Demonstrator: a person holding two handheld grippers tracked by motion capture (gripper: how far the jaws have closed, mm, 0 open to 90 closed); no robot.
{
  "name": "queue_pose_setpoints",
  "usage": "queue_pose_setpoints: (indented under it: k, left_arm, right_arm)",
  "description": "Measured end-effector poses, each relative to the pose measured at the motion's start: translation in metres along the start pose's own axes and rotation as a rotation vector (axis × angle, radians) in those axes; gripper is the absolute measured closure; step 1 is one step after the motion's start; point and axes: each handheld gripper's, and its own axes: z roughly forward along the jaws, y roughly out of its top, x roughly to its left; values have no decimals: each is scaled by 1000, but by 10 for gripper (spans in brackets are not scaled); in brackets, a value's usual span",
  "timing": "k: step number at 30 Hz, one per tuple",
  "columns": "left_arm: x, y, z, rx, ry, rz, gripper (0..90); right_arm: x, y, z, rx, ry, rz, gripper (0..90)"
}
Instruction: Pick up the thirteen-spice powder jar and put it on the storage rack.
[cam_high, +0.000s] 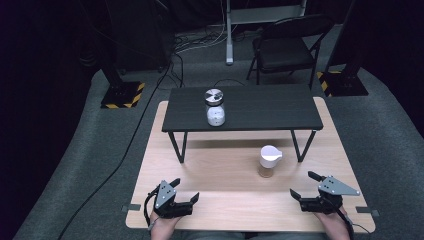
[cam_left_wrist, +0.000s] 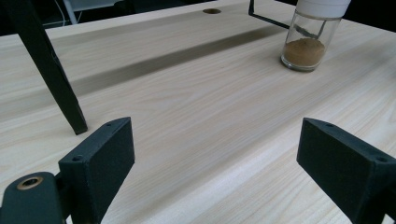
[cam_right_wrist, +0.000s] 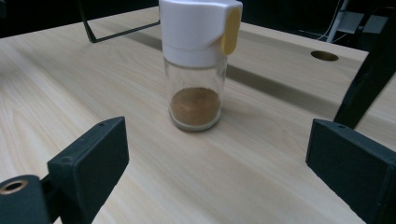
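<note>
High view: left gripper (cam_high: 186, 190) and right gripper (cam_high: 304, 185) at lower frame, jaws spread wide, holding nothing — parked near table edge. White-capped spice jar (cam_high: 269, 161) upright at centre right, within likely reach; metal-lidded jar (cam_high: 215, 107) on black shelf (cam_high: 260, 107), upper centre.

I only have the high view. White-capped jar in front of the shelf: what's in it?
Observer: The right gripper view shows brown powder at the bottom of the jar, a shallow layer under mostly empty glass.
Operator: Cap detail?
Observer: The white cap has a yellow tab on its side, facing roughly toward the right gripper.
Operator: Anything between the left gripper's fingers?
Observer: No. The left gripper has its fingers spread wide over bare wood tabletop, with the jar well ahead, off to one side of that view.
</note>
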Motion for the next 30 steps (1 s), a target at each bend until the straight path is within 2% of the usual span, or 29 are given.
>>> queue_pose_setpoints:
  k: [3,6,16,30]
  left_arm:
    - [0,0,0,0,-1,0,106]
    - [0,0,0,0,-2,1,106]
    - [1,0,0,-2,-3,-2,106]
    - [2,0,-1,-5,-5,-3,106]
  right_arm:
    - [-1,4,6,3,5,1,48]
    - [-4,10,20,3,18,6,49]
    - [-9,37,51,23,37,-21,52]
    - [-12,51,86,32,67,17,65]
